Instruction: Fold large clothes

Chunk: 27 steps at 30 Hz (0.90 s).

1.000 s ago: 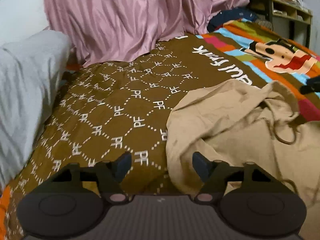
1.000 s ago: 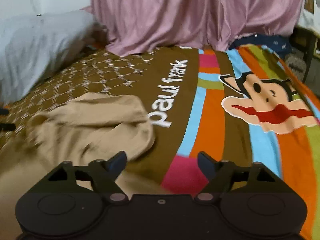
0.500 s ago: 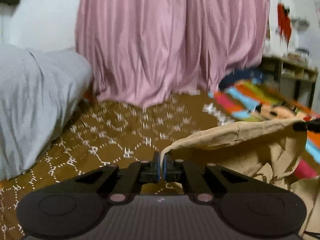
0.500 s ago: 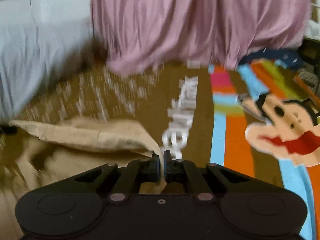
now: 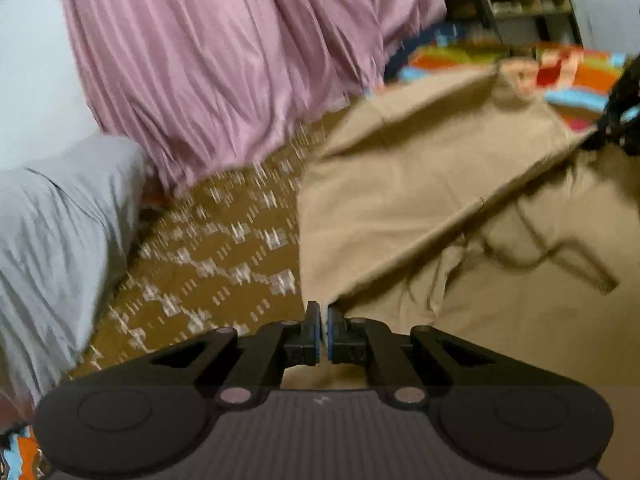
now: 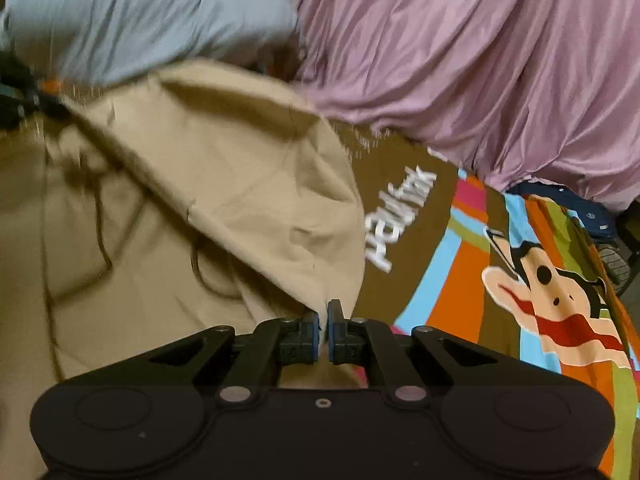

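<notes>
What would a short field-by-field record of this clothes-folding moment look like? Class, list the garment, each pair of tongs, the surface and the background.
garment: tan garment, partly lifted, stretched between both tongs
left tongs: left tongs shut on a garment edge
right tongs: right tongs shut on another edge
surface: brown patterned bedspread with a cartoon monkey print
background: pink curtain; grey bedding
image quality: motion blur

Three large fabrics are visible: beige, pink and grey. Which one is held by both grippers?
The beige garment: the left gripper and the right gripper each pinch its edge. The pink curtain and grey bedding lie behind, untouched.
</notes>
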Tool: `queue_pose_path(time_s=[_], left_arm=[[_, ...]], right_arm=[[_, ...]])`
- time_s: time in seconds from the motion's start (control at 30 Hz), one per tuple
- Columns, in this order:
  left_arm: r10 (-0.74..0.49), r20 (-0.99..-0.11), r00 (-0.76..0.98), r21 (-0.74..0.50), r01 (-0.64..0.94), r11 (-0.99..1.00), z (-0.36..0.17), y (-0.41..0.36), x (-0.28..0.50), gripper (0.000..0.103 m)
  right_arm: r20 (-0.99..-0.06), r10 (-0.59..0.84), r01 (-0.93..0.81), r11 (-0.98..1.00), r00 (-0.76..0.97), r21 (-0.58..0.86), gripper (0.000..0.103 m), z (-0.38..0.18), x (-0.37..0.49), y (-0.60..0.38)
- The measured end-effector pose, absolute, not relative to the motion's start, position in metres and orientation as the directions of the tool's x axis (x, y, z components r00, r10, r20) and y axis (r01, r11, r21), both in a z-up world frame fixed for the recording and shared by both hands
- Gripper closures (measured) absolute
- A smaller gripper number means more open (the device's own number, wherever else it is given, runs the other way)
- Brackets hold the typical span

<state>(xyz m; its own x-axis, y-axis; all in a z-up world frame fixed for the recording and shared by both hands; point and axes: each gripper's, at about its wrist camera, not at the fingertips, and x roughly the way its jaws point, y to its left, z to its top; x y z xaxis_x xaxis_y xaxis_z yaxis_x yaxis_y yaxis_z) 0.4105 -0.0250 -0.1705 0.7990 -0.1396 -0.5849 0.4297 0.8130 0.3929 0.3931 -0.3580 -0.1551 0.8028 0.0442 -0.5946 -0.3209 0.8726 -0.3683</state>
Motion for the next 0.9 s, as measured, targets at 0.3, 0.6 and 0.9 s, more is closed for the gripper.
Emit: queue_pose_path(time_s=[0.3, 0.6, 0.9], left_arm=[[-0.208, -0.721, 0.661, 0.165, 0.456, 0.875, -0.165, -0.002, 0.428, 0.088], [-0.4, -0.629, 0.667, -0.066, 0.467, 0.882, -0.113, 0.03, 0.387, 0.039], [-0.716, -0.559, 0.419, -0.375, 0.643, 0.668, -0.118, -0.047, 0.447, 0.081]], right_arm=[[-0.618, 0.041, -0.3, 0.898, 0.785, -0.321, 0.081, -0.164, 0.403, -0.372], [-0.566, 0.199, -0.344, 0.925, 0.8, -0.161, 0.03, -0.087, 0.38, -0.393], [-0.637, 0.272, -0.417, 0.905, 0.721, -0.087, 0.039, -0.075, 0.492, -0.342]])
